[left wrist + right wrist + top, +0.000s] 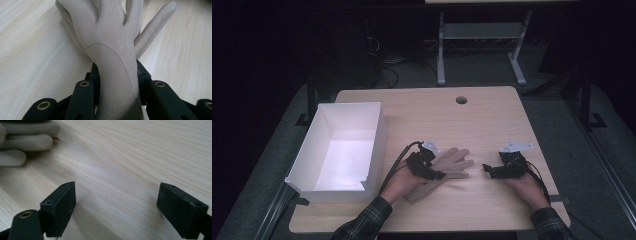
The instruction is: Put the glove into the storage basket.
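Glove point(452, 165), beige and lying flat on the counter point(472, 120), sat near the middle of the wood, its fingers spread toward the right and far side. Left of it stood a white open box point(324, 135), its right wall close to the person's left hand point(399, 182); the strip of counter between box and hand was narrow. Right of the glove a wide bare stretch of wood ran to the right gripper point(488, 168), and the far half of the counter lay free up to a small round hole point(461, 100).

The left gripper view showed what the high view hid: the left gripper point(117, 75) had its jaws pressed against both sides of the glove's wrist, gripping it, with a curved seam across the palm. The right gripper view showed the glove's fingertips point(25, 142) at far left and the jaws standing wide apart over bare wood, holding nothing.

Both forearms, in plaid sleeves point(367, 220), came in from the near edge, hands resting low on the counter.
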{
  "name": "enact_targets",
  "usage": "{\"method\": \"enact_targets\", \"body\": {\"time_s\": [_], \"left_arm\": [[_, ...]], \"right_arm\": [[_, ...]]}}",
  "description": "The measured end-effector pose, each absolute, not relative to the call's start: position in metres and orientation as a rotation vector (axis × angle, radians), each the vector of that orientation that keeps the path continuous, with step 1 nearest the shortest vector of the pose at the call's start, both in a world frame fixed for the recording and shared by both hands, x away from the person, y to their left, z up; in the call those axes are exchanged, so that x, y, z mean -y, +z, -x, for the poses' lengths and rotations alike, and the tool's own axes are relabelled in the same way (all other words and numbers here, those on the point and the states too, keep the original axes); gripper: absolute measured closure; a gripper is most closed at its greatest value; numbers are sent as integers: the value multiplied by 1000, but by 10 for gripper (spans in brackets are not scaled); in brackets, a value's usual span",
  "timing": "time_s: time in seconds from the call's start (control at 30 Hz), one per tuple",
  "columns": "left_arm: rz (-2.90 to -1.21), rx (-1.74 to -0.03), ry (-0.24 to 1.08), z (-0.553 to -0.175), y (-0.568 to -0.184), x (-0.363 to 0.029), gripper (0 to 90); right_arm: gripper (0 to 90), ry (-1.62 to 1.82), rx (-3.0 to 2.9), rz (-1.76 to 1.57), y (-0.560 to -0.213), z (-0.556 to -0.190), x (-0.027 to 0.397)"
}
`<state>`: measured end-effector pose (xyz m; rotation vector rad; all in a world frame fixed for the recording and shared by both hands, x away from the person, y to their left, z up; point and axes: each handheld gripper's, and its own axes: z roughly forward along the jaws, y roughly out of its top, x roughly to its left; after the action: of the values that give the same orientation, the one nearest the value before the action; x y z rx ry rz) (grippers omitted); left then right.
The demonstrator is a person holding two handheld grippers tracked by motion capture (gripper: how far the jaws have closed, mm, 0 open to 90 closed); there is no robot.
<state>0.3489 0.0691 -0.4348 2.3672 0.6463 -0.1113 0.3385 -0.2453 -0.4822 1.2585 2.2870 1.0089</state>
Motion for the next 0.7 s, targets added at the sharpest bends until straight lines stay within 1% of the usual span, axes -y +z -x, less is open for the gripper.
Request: {"method": "enact_targets", "body": {"time_s": [0.17,0.7], "left_arm": [[-2317,-670,-106,-350,-414,-70,675],[-2267,-715,-28,-362,-347,-82,675]], "right_arm": [[153,1010,-2287,-1257,-482,-338,245],[152,1013,-2287,-1258,-482,-338,245]]}}
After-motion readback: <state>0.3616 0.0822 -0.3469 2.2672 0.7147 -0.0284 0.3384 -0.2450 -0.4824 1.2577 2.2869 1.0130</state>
